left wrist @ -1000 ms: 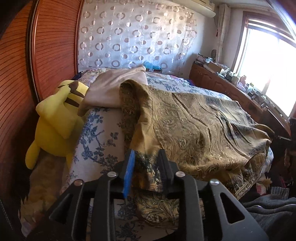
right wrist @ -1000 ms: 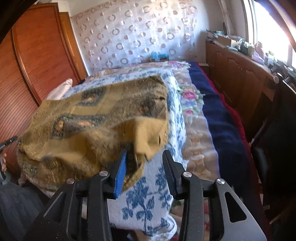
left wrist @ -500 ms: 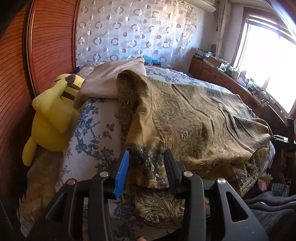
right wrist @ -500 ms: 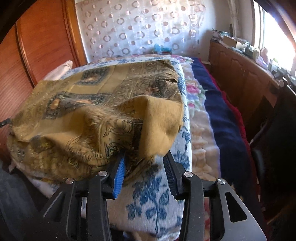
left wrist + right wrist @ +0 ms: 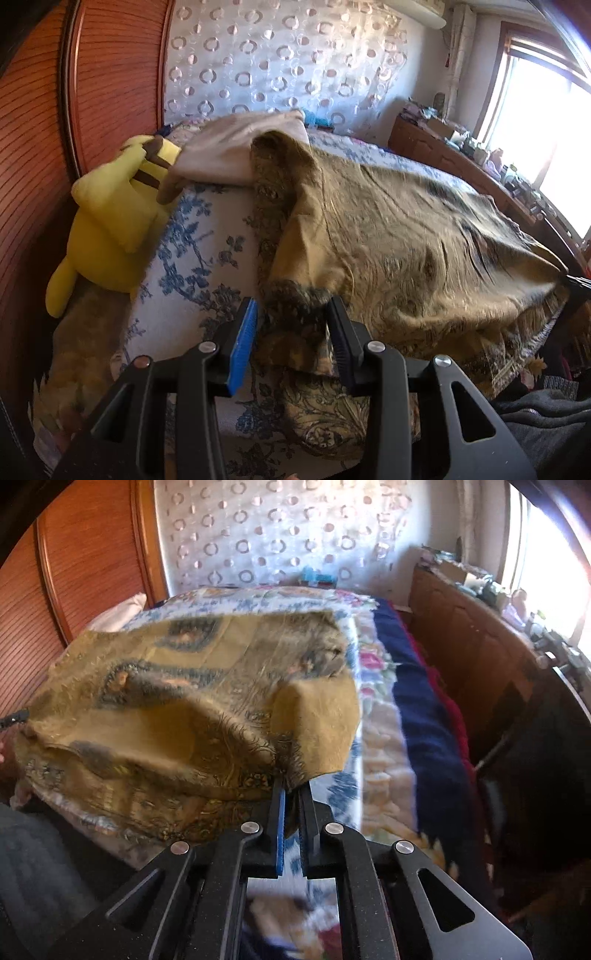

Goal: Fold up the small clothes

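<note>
Here the landmark is the bed (image 5: 207,236), covered in a blue-flowered spread, and everything sits in relation to it. At the bed's far left edge, against the wooden wardrobe (image 5: 110,74), a yellow plush toy (image 5: 110,221) leans with a pale folded cloth (image 5: 236,151) just beside it on the bed's head end, both well out of the working area.

Across the middle of the bed lies the task's garment, an ochre paisley-patterned cloth (image 5: 406,240), spread wide with its near edge hanging toward the bed's foot. The left gripper (image 5: 291,328) stands at the bed's near left side, jaws partly apart and straddling a bunched corner of the cloth; the blue pad (image 5: 243,343) on its left finger does not visibly press the fabric, so it looks placed to take that corner rather than holding it.

Farther right along the bed's near edge, the right gripper (image 5: 291,805) has its jaws narrowed down onto the cloth's other corner, fabric pinched between them and lifting into a ridge. Judging by the taut line across the cloth, that corner is held so the near edge can be carried over the bed as a fold. To the bed's right run a navy blanket (image 5: 424,720) and a wooden cabinet (image 5: 480,657) under the window.
</note>
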{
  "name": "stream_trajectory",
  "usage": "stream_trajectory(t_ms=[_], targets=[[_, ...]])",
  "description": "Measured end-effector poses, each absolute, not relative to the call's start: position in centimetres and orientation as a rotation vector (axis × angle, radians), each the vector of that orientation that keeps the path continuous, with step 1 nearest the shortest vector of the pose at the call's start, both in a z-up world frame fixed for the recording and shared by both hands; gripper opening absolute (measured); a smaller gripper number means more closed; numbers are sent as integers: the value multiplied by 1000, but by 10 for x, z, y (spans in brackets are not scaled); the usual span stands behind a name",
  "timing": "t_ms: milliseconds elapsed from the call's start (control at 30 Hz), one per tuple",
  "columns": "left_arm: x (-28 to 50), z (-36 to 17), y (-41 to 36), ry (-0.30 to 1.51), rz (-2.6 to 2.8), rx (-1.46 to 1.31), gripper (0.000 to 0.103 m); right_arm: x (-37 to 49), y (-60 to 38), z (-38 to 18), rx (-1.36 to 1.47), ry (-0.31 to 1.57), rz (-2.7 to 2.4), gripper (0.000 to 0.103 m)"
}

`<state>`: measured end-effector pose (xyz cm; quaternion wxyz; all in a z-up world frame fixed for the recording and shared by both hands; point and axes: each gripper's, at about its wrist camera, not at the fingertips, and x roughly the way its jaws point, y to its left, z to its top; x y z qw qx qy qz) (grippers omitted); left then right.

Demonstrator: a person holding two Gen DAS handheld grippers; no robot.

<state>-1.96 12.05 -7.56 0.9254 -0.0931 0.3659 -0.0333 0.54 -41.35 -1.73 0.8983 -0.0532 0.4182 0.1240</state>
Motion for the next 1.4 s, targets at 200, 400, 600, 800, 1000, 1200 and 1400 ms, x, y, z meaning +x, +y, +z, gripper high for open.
stream_trajectory(t_ms=[200, 400, 600, 800, 1000, 1200, 1400], targets=[[-20, -71, 117, 735, -72, -177, 38, 1, -413, 1, -168, 837, 157, 35], [-14, -78, 119, 764, -57, -181, 38, 10, -405, 9, -139, 767, 191, 54], [-7, -85, 118, 799, -53, -173, 39, 25, -377, 9, -133, 714, 265, 66], [-6, -93, 114, 824, -47, -162, 39, 44, -347, 4, -105, 684, 326, 75], [-7, -93, 111, 820, -33, -155, 39, 59, -313, -11, -135, 691, 373, 77], [-7, -93, 110, 814, -26, -147, 40, 68, -290, -35, -151, 726, 406, 77], [-8, -94, 109, 809, -22, -145, 40, 70, -276, -59, -167, 774, 426, 77]])
